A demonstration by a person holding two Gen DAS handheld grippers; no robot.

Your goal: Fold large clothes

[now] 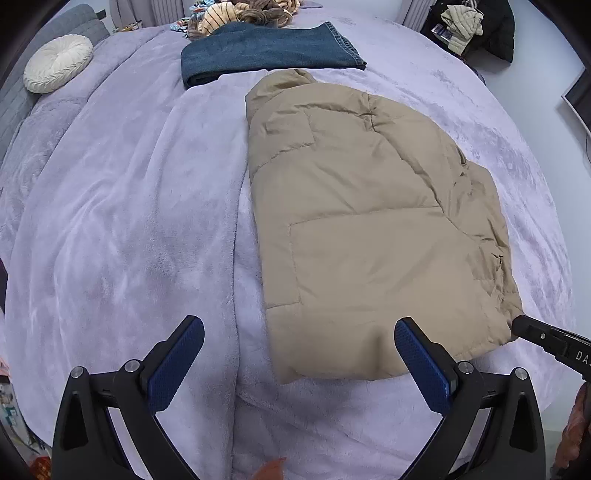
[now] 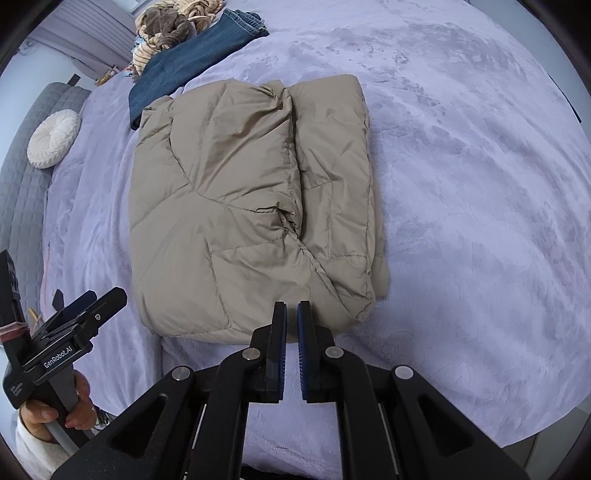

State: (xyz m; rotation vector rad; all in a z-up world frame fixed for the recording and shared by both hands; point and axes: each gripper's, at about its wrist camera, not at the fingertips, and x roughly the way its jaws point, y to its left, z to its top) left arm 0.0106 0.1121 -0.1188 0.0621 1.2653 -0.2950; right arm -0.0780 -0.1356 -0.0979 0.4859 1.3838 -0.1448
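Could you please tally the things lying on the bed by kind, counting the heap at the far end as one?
Puffer jackets, tan, folded: 1
Jeans, blue, folded: 1
Round cushions, cream: 1
Heaps of mixed clothes at the far end: 1 (separate pieces cannot be told apart)
Total: 4
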